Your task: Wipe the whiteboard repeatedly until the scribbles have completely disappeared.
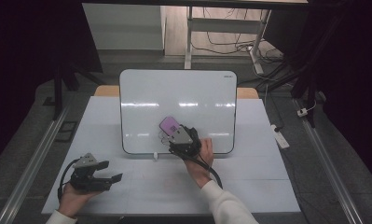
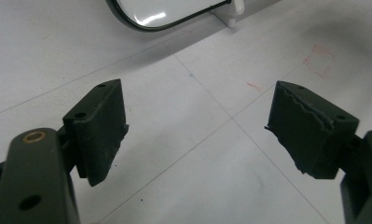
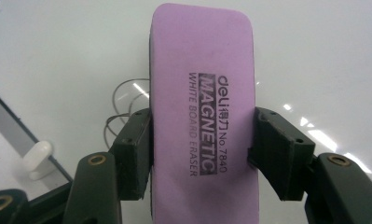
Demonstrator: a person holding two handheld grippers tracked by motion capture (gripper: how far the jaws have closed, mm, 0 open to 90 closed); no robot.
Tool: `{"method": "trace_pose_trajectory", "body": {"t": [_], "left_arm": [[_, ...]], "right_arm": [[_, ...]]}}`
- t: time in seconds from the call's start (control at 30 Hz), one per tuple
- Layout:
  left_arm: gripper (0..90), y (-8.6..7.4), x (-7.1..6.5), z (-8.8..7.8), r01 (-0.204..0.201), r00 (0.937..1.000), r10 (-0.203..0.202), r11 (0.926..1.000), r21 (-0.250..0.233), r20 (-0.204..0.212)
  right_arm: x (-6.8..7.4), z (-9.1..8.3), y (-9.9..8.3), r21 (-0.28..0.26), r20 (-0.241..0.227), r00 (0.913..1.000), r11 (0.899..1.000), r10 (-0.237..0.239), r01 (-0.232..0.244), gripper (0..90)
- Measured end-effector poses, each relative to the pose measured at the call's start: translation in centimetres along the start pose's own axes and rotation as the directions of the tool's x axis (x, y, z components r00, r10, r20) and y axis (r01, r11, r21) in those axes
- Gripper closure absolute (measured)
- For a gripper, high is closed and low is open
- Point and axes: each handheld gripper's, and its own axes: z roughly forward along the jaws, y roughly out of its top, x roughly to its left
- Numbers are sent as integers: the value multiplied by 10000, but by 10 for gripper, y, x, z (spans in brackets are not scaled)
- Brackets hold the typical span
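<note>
A white whiteboard (image 1: 177, 100) stands propped on the table, its surface (image 3: 314, 56) glossy, with faint grey scribbles (image 3: 120, 100) near its lower part. My right gripper (image 1: 172, 130) is shut on a purple magnetic whiteboard eraser (image 1: 168, 124), holding it against the board. In the right gripper view both pads press the long sides of the eraser (image 3: 202, 102). My left gripper (image 1: 113, 171) rests at the table's front left in a hand, open, with bare table between its fingers (image 2: 99, 130).
The white table (image 1: 249, 186) bears faint red marks (image 2: 319, 63). A small white clip foot (image 1: 155, 156) props the board's lower edge. Beyond the table stand a desk frame and cables (image 1: 230, 44); a power strip (image 1: 280, 136) lies on the floor to the right.
</note>
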Motion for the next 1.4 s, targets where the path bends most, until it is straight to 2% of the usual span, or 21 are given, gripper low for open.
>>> {"method": "trace_pose_trajectory", "body": {"t": [0.27, 0.5, 0.7, 0.93, 1.0, 1.1, 1.2, 1.27, 1.33, 1.4], "left_arm": [[200, 0, 1, -1, 31, 10000, -31, 10000, -25, -23], [200, 0, 1, -1, 28, 10000, -28, 10000, -23, -19], [200, -1, 2, -2, 33, 10000, -33, 10000, -31, -35], [200, -1, 2, -1, 29, 10000, -29, 10000, -25, -35], [200, -1, 2, -2, 39, 10000, -39, 10000, -33, -13], [200, -1, 2, -2, 46, 10000, -46, 10000, -61, -14], [200, -1, 2, -2, 21, 10000, -22, 10000, -60, -25], [200, 0, 2, -3, 18, 10000, -18, 10000, -73, -39], [200, 0, 1, -3, 38, 10000, -38, 10000, -82, -27], [200, 0, 1, -3, 38, 10000, -39, 10000, -85, -30]], "right_arm": [[23, 4, 0, 46, -198, 9975, 9977, -681, 682, 405], [46, 7, -1, 52, -650, 9895, 9915, -1292, 1298, 405], [58, 9, -2, 119, -1154, 9832, 9895, -1418, 1441, 405], [56, 9, -1, 136, -1476, 9827, 9933, -1116, 1148, 405], [50, 9, -1, 78, -1570, 9855, 9978, -637, 658, 405], [34, 6, 2, -41, -974, 9948, 9996, -280, 278, 405], [13, 3, 2, -143, -654, 9972, 9992, 367, -377, 405], [9, 3, 2, -166, -557, 9977, 9991, 386, -396, 405], [14, 4, 3, -174, -494, 9986, 9997, 178, -187, 405], [23, 7, 5, -178, -679, 9977, 9998, 27, -39, 405]]}}
